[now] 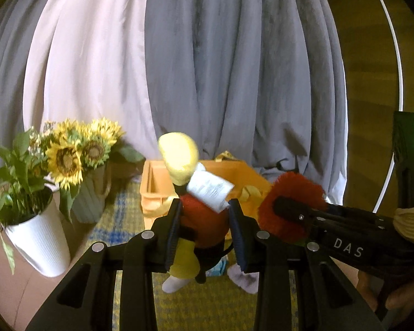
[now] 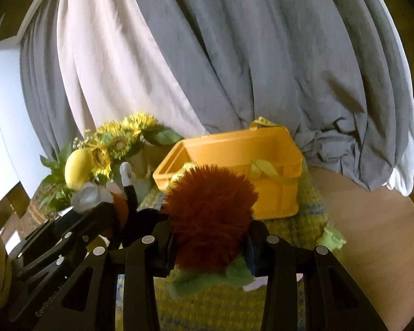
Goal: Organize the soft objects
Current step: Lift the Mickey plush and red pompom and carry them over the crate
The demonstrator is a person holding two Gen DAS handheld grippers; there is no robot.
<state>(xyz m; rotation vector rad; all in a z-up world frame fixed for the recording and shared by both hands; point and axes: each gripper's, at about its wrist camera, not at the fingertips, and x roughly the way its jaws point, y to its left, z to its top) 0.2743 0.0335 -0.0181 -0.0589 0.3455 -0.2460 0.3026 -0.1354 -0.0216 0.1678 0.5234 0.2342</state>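
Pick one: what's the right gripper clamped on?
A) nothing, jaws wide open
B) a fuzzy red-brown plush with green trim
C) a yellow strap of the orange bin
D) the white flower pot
B: in the right wrist view the right gripper has both pads pressed into the fuzzy red-brown plush, held up in front of the orange bin; the left wrist view shows the same grip from the side.

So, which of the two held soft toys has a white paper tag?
The toy with yellow feet, in the left gripper. The furry red toy shows none.
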